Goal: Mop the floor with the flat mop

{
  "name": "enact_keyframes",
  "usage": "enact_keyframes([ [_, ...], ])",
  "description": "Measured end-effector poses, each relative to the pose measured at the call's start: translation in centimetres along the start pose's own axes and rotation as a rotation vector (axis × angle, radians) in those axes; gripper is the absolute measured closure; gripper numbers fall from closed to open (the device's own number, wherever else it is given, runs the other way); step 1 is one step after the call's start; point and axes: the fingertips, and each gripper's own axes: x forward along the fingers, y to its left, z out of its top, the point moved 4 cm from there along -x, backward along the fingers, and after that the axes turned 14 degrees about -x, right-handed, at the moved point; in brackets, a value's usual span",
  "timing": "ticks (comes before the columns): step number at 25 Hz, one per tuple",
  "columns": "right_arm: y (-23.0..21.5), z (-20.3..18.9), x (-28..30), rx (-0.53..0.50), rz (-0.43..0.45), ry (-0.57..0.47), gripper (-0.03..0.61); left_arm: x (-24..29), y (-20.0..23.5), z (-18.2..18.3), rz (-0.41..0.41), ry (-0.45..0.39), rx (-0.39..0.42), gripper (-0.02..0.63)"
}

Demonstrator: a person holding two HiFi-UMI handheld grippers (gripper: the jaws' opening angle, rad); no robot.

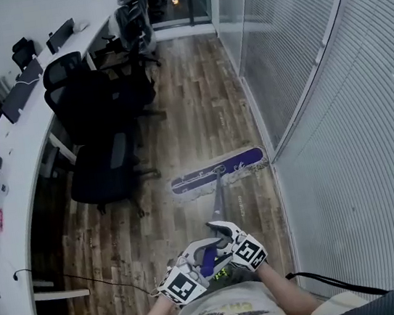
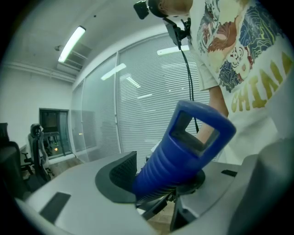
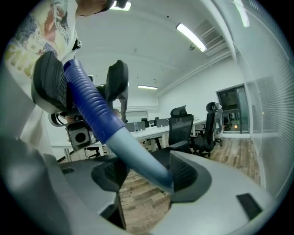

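**Item: flat mop, in use on floor.**

- Mop head (image 1: pixel 218 170): purple and white, laid flat on the wood-plank floor (image 1: pixel 196 102), just beside the foot of the blind-covered glass partition (image 1: pixel 344 109).
- Handle (image 1: pixel 218 198): slanted up from the mop head towards the person.
- Blue ribbed grip (image 2: pixel 183 147): at the handle's top end, with a hanging slot. It is pinched between the jaws of the left gripper (image 2: pixel 158 180).
- Right gripper (image 3: pixel 147 174): placed lower on the handle, its jaws closed on the pale shaft just below the grip.
- Surroundings: black office chairs (image 1: pixel 103 167) are drawn up to a long white bench (image 1: pixel 15 140) at the left, well apart from the mop head.
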Motion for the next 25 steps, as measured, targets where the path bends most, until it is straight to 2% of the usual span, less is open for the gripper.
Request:
enact_keyframes([
  [11,18.4,0.6,-6.3,0.036,-0.099,-0.069,0.33,-8.3,-17.1,-4.3,-0.048,0.052,0.012,0.437],
  [17,28.5,0.8,-10.7,-0.019,-0.198,-0.046,0.339,-11.7,-27.4,-6.6,-0.068,0.05,0.026,0.43],
  [21,31.9,2.0,-12.6,0.021,-0.192,-0.05,0.341,-13.3,-30.9,-5.8,-0.073,0.072,0.011,0.428],
  [25,33.3,2.2,-13.6,0.015,-0.199,-0.01,0.341,-13.5,-32.9,-6.1,-0.08,0.031,0.006,0.428],
])
